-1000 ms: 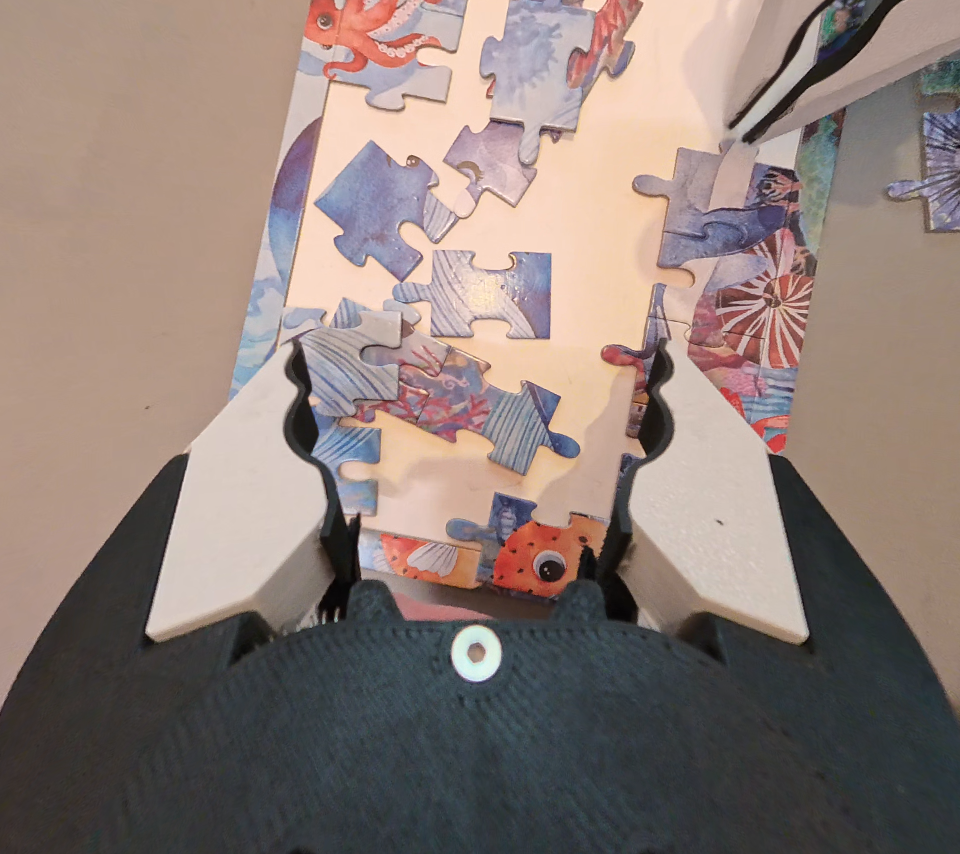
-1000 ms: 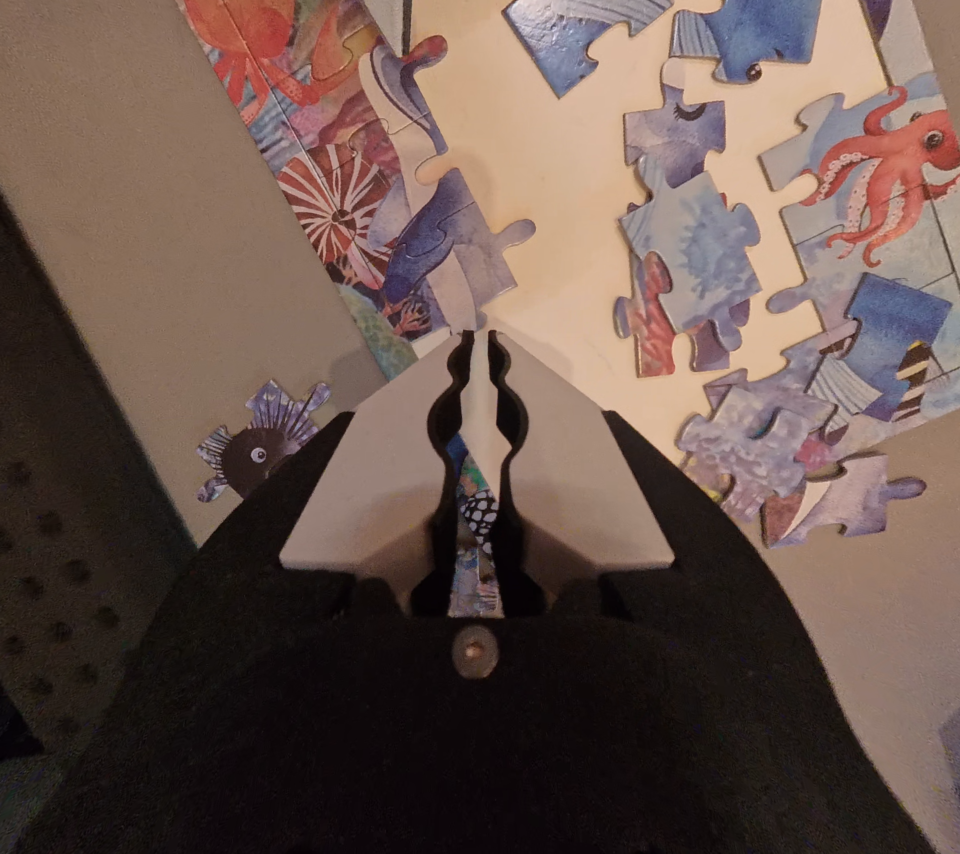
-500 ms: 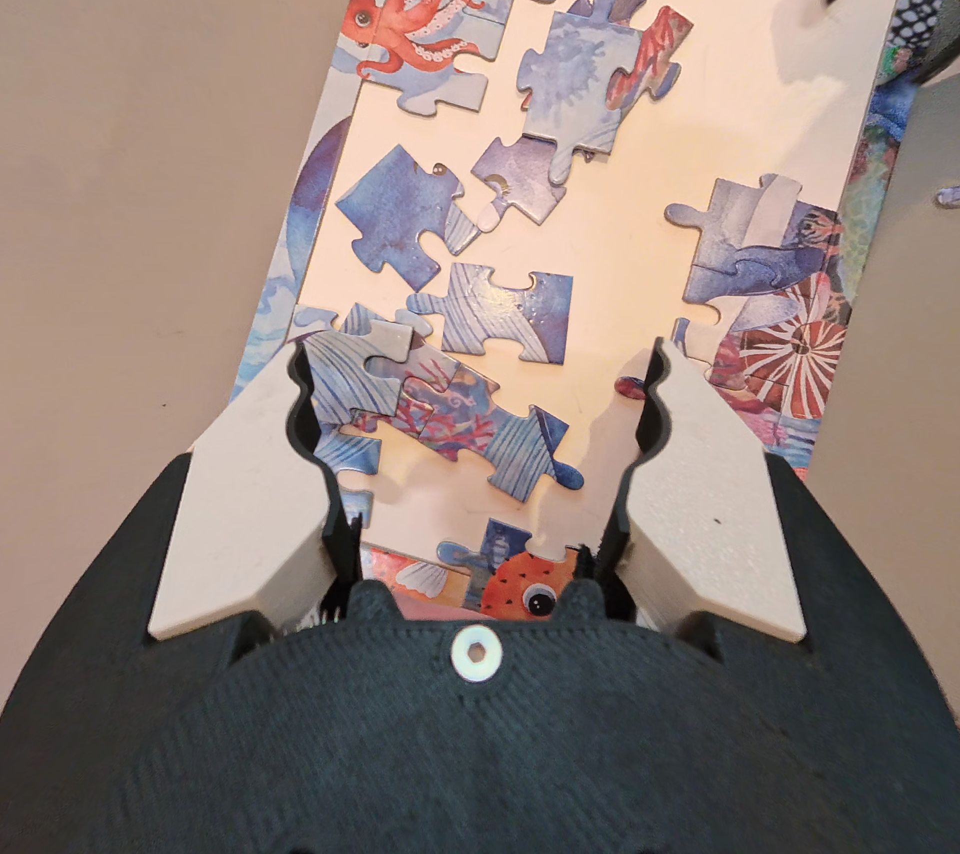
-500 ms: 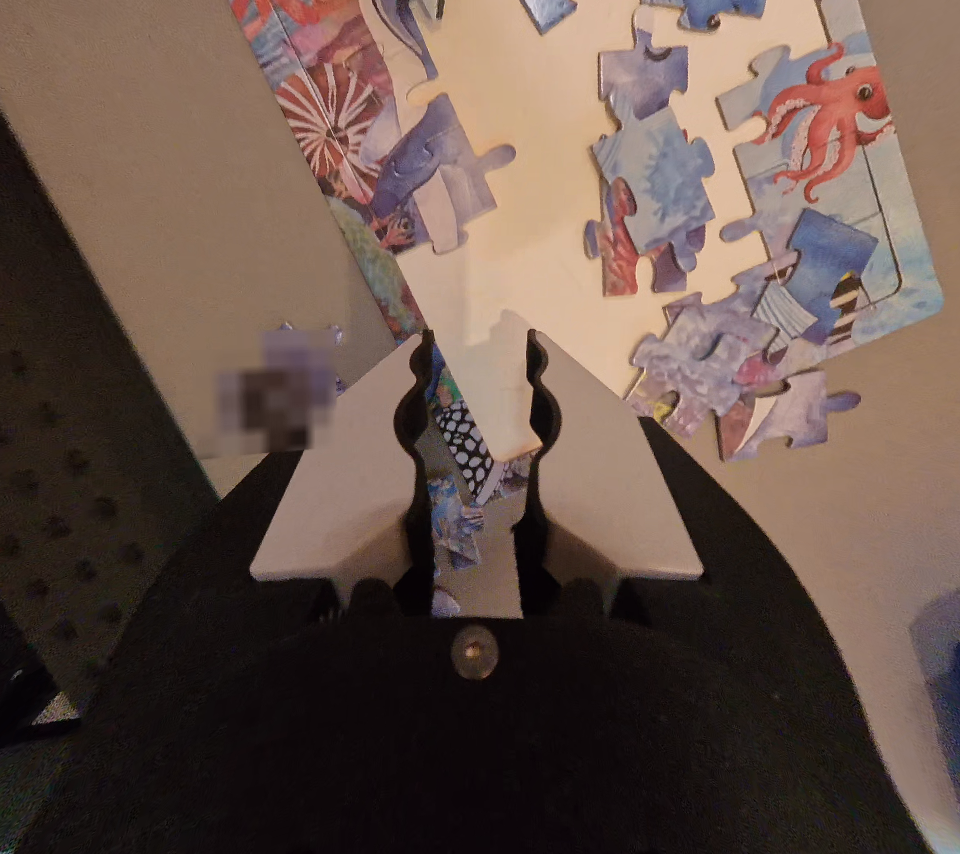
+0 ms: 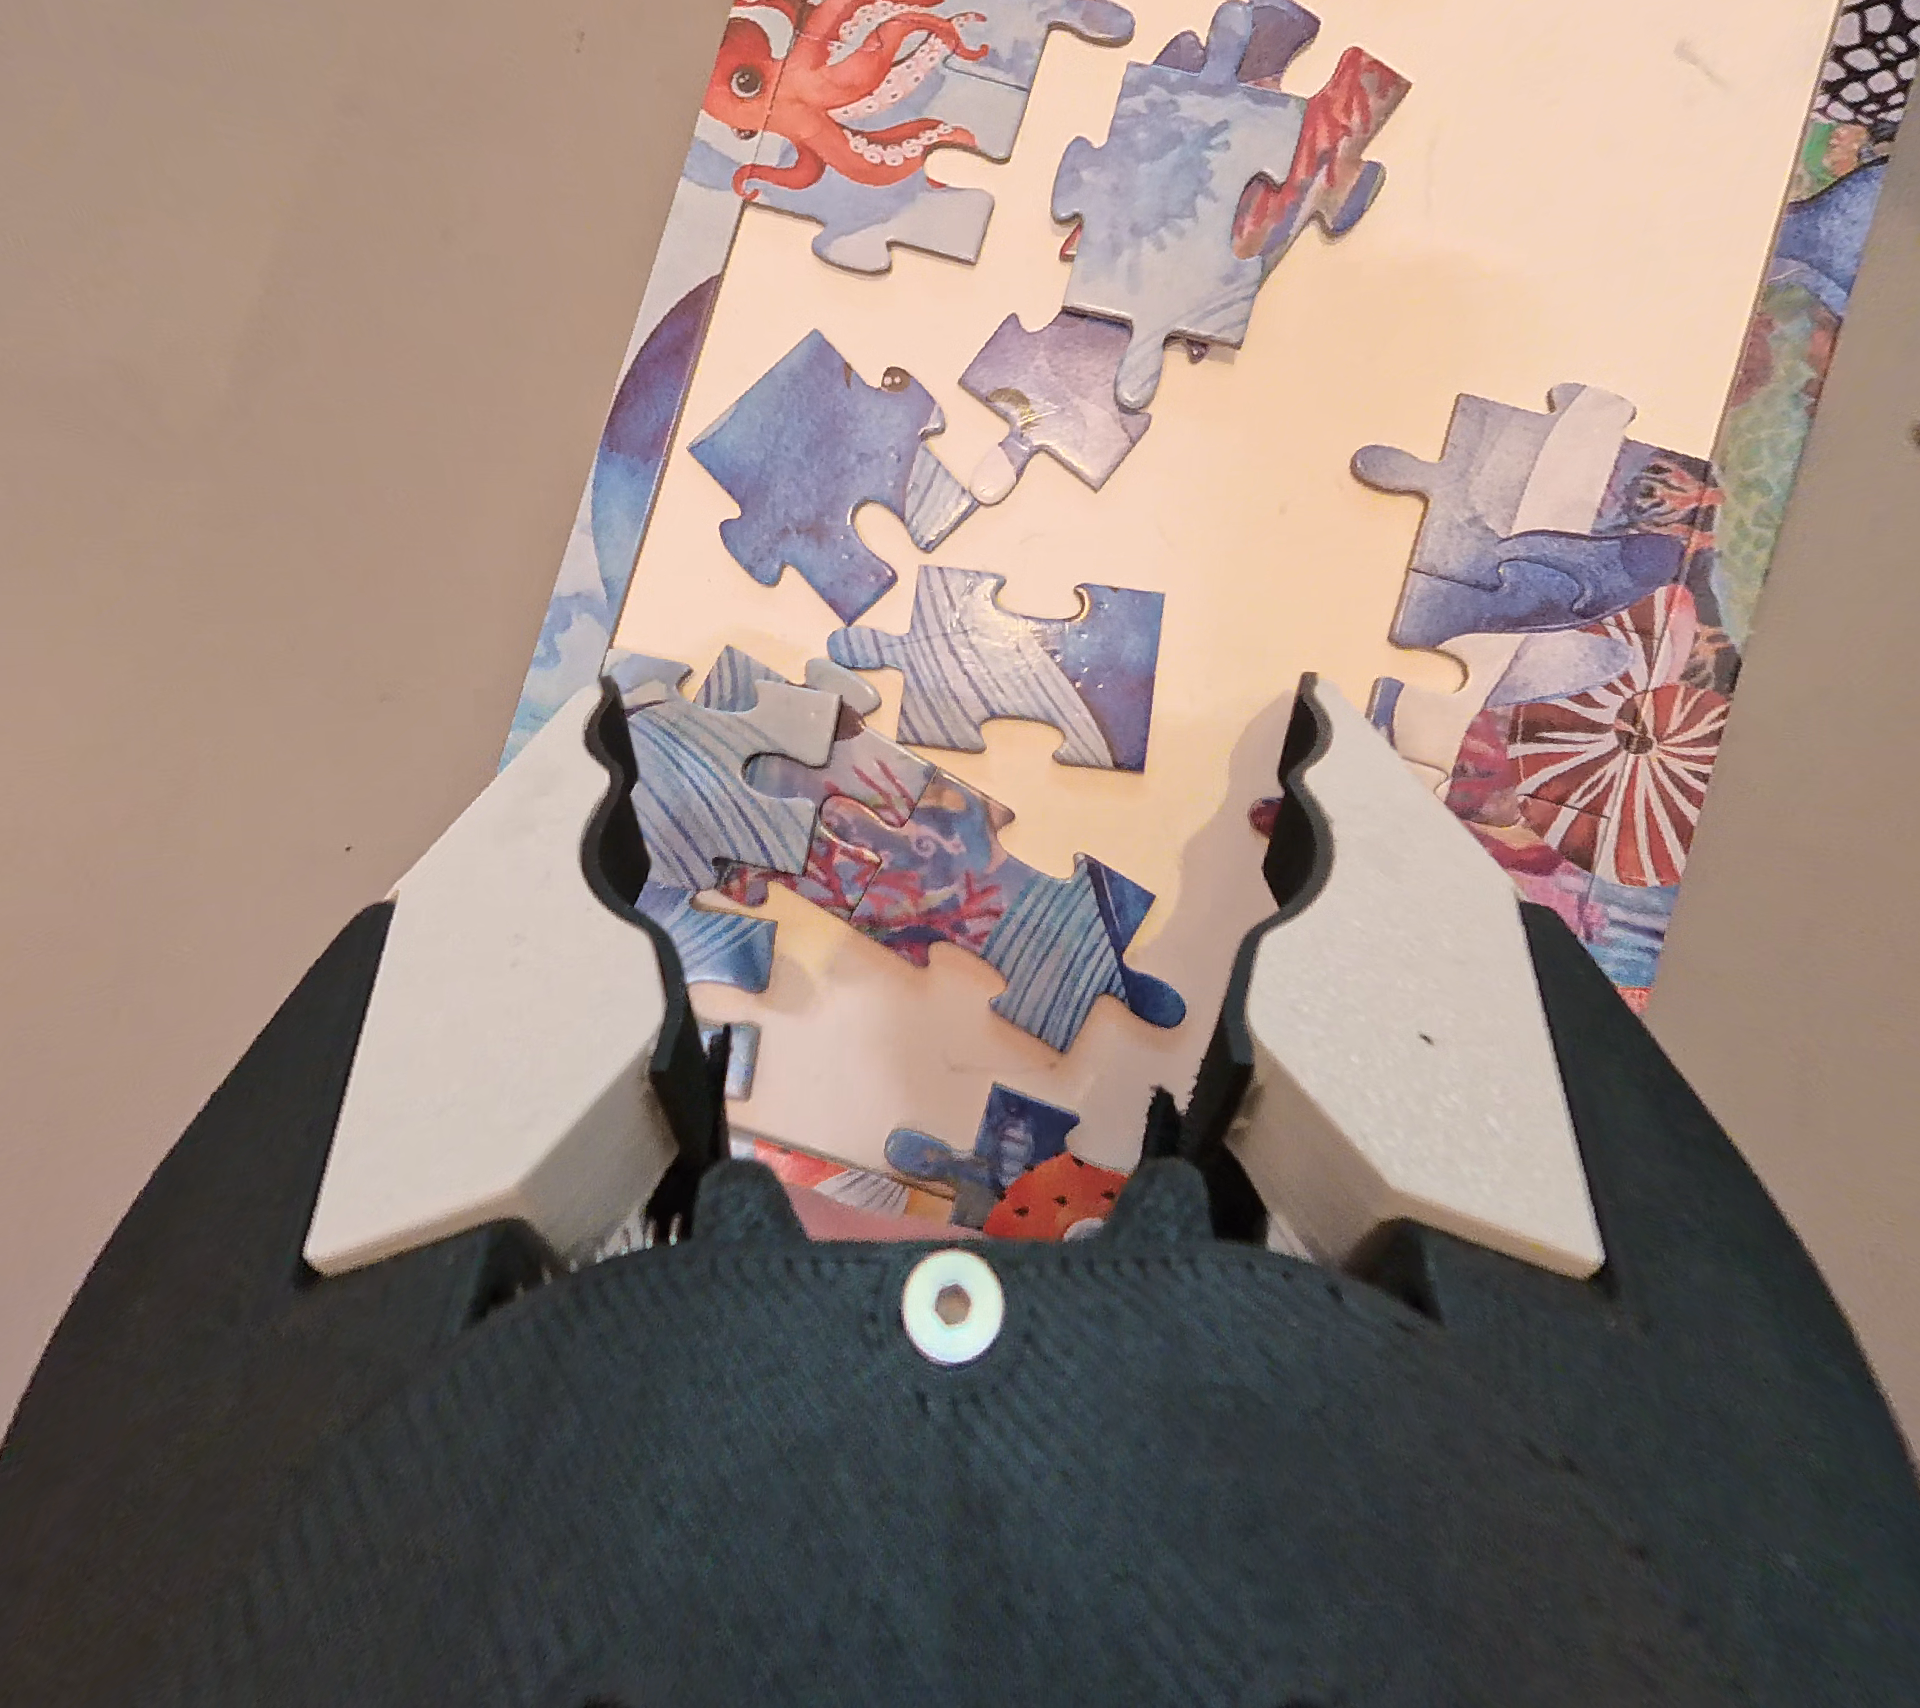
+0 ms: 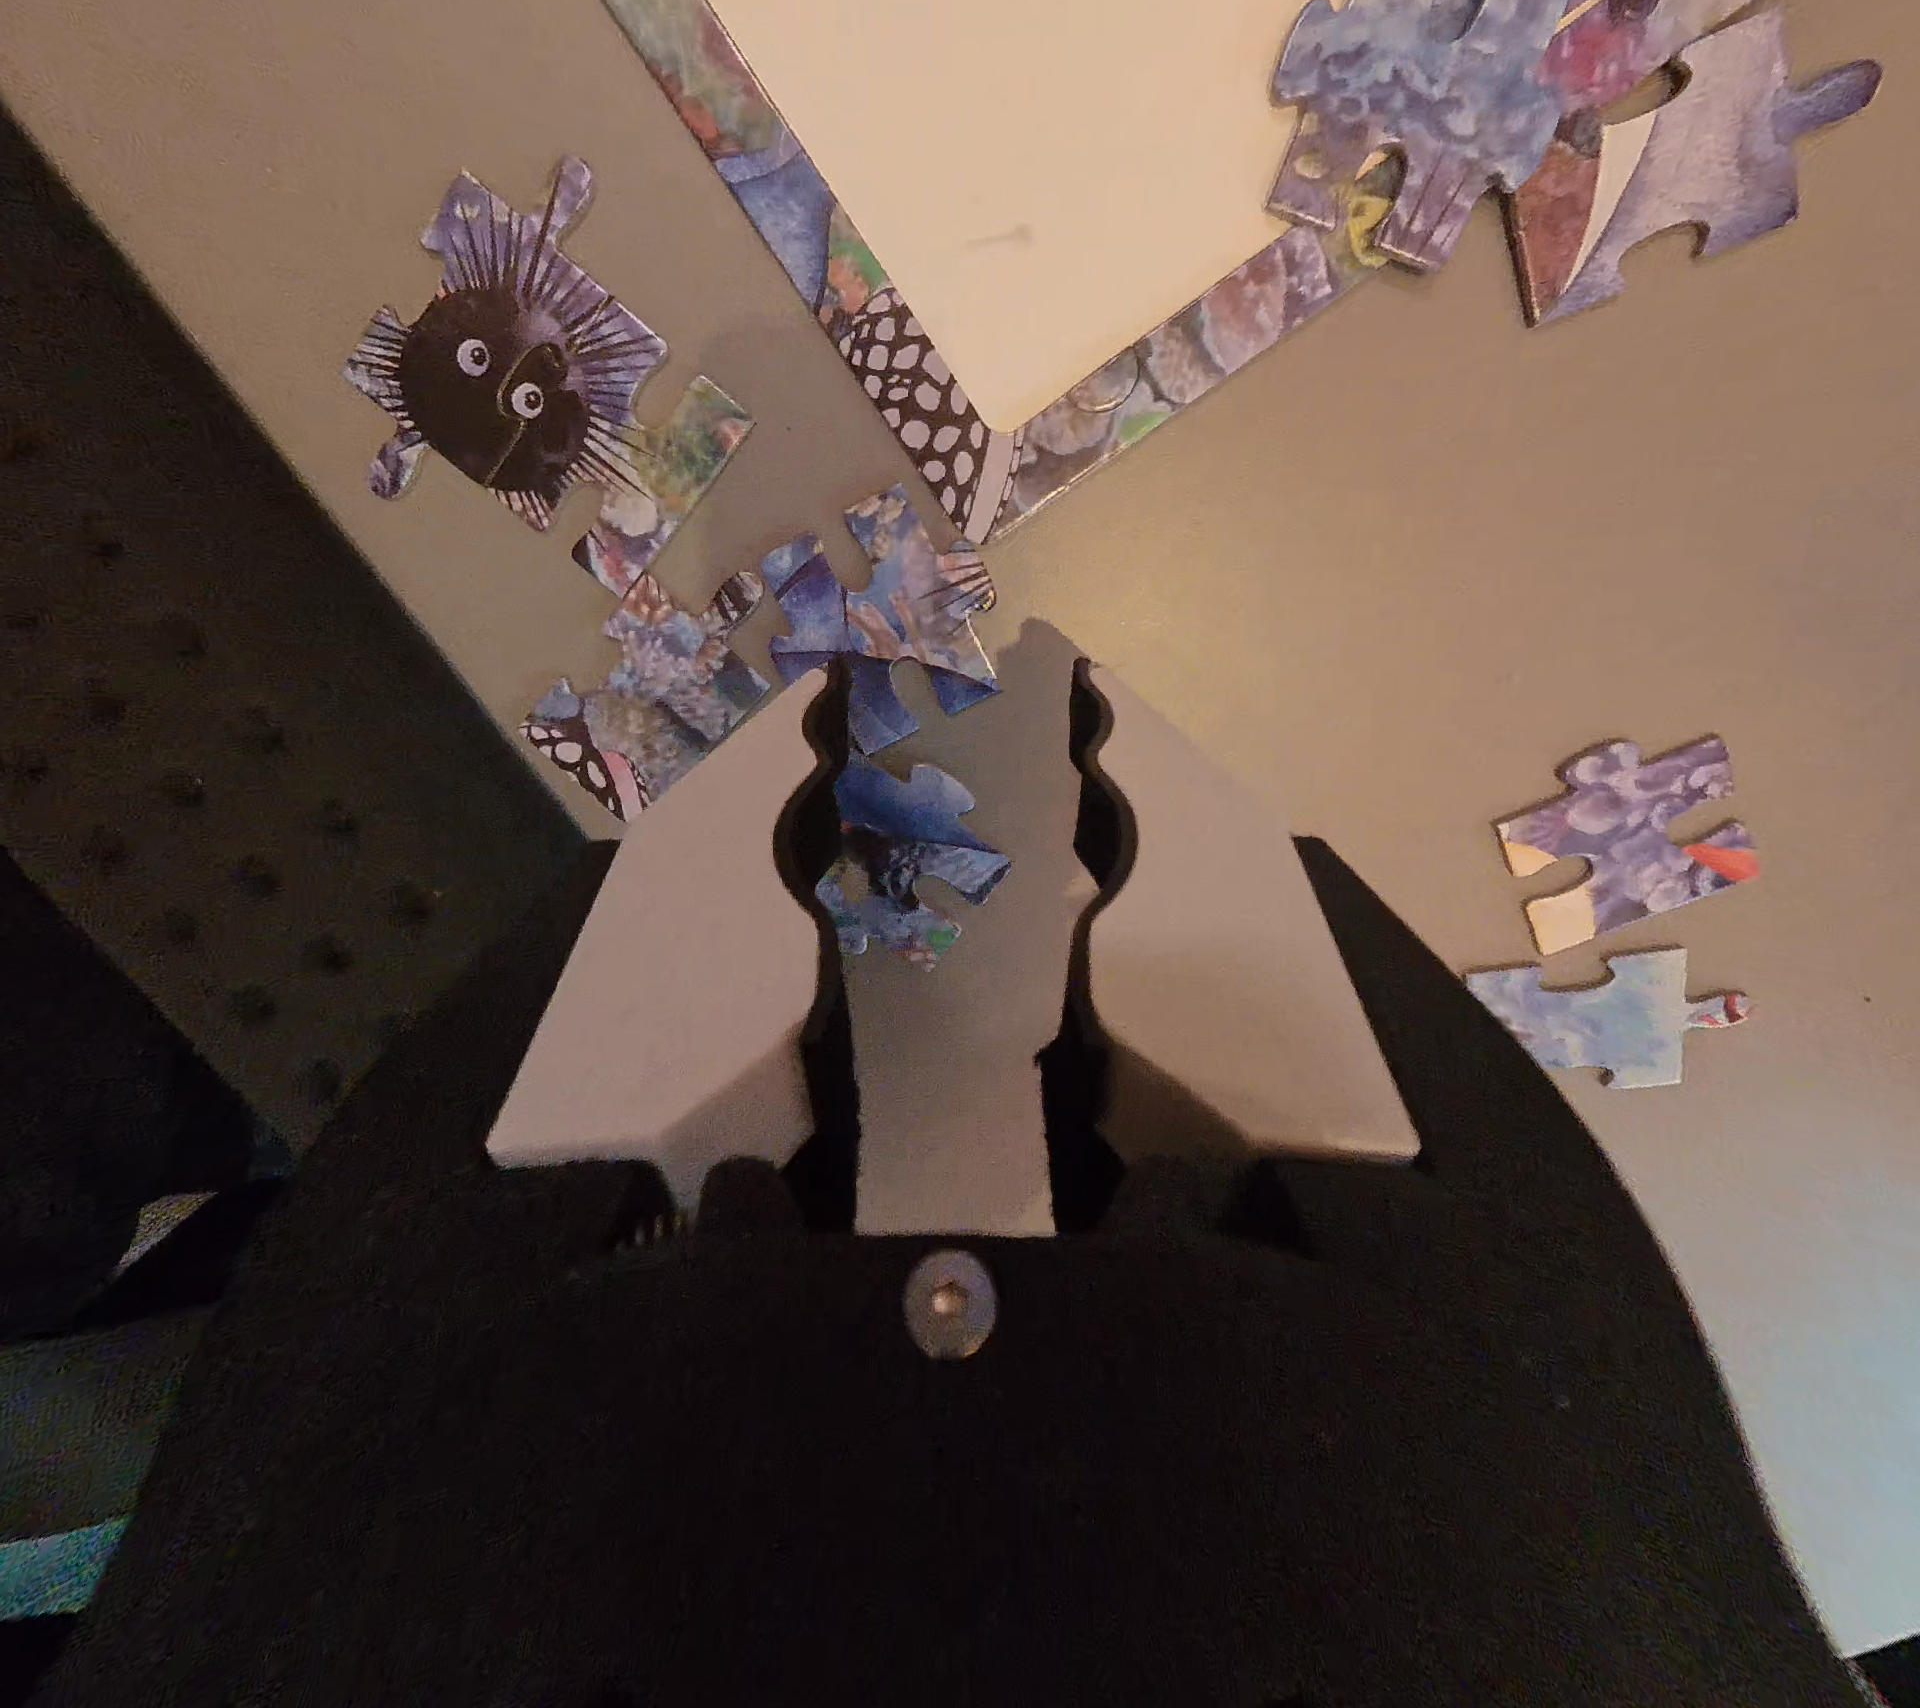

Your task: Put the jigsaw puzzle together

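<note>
while both claws gape empty, left claw (image 5: 951,728) over puzzle tray (image 5: 1507,224); right claw (image 6: 951,702) off its corner.

Indoor tabletop, room type not determinable. A plain beige table (image 6: 1351,567) under warm light carries a child's sea-themed puzzle tray (image 5: 1455,100) ahead of the claw. Left of the claw, off the table edge, lies a dark perforated surface (image 6: 187,619).

- Tabletop (image 6: 1351,619): plain beige.
- Puzzle tray (image 5: 1455,204): flat, well inside the edges.
- Sea-urchin piece (image 6: 509,401): near the tabletop's dark edge.
- Two loose pieces (image 6: 1621,848): apart from tray.
</note>
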A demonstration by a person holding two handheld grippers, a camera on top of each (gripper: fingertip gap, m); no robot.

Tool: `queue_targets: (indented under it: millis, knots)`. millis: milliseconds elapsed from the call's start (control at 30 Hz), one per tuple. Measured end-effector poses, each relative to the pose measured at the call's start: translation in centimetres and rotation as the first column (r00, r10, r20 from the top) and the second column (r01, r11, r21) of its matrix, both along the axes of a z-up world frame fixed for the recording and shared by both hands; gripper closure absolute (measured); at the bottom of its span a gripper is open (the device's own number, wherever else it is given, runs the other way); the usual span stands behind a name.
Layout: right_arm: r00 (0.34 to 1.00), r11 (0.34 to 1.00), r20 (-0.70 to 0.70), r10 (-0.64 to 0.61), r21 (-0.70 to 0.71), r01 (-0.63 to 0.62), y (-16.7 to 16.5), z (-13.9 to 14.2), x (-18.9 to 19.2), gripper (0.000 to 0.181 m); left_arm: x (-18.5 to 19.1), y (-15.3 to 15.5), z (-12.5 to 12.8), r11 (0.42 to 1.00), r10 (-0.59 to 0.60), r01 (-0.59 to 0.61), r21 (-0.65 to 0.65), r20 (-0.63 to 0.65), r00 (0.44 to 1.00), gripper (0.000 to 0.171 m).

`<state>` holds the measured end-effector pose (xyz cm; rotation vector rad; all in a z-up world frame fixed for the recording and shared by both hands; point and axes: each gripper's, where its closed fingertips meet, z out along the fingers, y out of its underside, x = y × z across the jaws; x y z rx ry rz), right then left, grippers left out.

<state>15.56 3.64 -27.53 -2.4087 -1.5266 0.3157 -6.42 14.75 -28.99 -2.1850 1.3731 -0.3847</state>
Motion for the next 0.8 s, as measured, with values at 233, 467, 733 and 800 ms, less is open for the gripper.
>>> queue_targets:
  millis: [233, 467, 733, 800]
  knots:
    - [1.000, 0.999, 0.013, 0.023, -0.040, -0.022, -0.6, -1.4, -0.4, 0.147, -0.2, 0.2, 0.2, 1.000, 0.014, -0.014, 0.003, 0.025, 1.000, 0.051]
    - [0.993, 0.990, -0.109, -0.035, 0.133, 0.049, 5.1, 2.0, -3.1, 0.140, -0.9, 0.8, 0.1, 0.999, 0.046, -0.046, 0.020, 0.008, 0.999, 0.051]
    - [0.986, 0.979, -0.153, 0.070, 0.202, -0.038, 9.7, 0.9, -10.6, 0.124, -2.7, 2.5, 1.0, 0.990, 0.115, -0.116, 0.075, 0.023, 0.993, 0.055]
    - [0.986, 0.977, -0.145, 0.084, 0.204, -0.053, 10.4, 0.4, -11.8, 0.123, -3.5, 2.9, 1.3, 0.986, 0.140, -0.142, 0.084, 0.034, 0.990, 0.055]
